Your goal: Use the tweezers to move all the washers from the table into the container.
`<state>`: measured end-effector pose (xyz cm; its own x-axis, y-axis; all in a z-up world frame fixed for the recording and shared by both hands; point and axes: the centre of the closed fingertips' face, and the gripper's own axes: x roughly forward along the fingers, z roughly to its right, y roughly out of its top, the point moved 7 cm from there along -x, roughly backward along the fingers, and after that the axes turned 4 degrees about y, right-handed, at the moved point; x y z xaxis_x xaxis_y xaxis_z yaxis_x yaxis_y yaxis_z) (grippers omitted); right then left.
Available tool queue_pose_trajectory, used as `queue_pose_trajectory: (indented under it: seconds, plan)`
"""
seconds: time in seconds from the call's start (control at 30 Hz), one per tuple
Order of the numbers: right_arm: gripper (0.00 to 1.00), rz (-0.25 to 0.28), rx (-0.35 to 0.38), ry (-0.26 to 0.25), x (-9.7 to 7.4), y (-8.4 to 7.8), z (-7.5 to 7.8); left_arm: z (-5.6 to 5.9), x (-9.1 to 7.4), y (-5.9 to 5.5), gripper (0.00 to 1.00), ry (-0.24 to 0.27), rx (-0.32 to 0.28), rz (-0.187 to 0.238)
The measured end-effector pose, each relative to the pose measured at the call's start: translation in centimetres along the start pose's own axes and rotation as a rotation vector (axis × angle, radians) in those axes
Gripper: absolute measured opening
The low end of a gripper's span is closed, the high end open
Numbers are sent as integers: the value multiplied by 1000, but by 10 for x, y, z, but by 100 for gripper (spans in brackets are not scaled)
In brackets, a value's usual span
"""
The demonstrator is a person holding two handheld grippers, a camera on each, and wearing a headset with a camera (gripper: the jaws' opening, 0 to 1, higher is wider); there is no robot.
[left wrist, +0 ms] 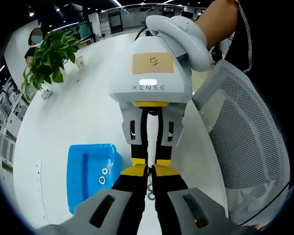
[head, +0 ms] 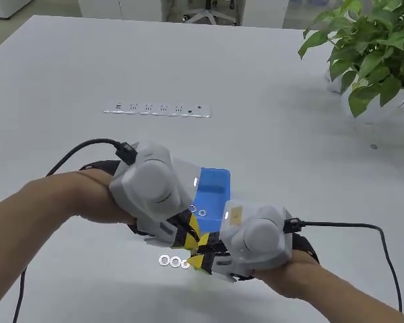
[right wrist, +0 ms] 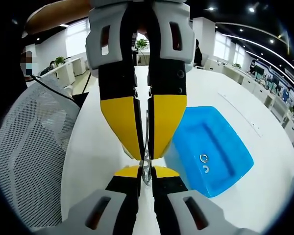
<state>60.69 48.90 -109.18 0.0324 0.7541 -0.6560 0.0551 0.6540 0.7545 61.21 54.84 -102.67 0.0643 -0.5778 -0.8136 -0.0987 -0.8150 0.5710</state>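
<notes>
My two grippers meet tip to tip over the white table (head: 67, 81). The left gripper (head: 192, 232) comes from the left and the right gripper (head: 203, 259) from the lower right. In the right gripper view a thin metal pair of tweezers (right wrist: 146, 164) runs between my right gripper's (right wrist: 146, 172) near-closed jaws and into the narrow gap of the left gripper (right wrist: 147, 149). Three washers (head: 175, 262) lie in a row on the table just left of the tips. The blue container (head: 214, 183) sits right behind the grippers, with two washers (right wrist: 205, 162) in it.
A white power strip (head: 156, 109) lies farther back on the table. A potted plant (head: 374, 47) stands at the far right. Black cables (head: 337, 225) trail from both grippers. A mesh chair (left wrist: 245, 147) stands at the table's near edge.
</notes>
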Motion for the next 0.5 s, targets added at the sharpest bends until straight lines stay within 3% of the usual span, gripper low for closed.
queue_pose_trajectory:
  seconds: [0.5]
  plan:
    - [10, 17, -16, -10, -18, 25, 3, -6, -26, 18, 7, 2, 17, 17]
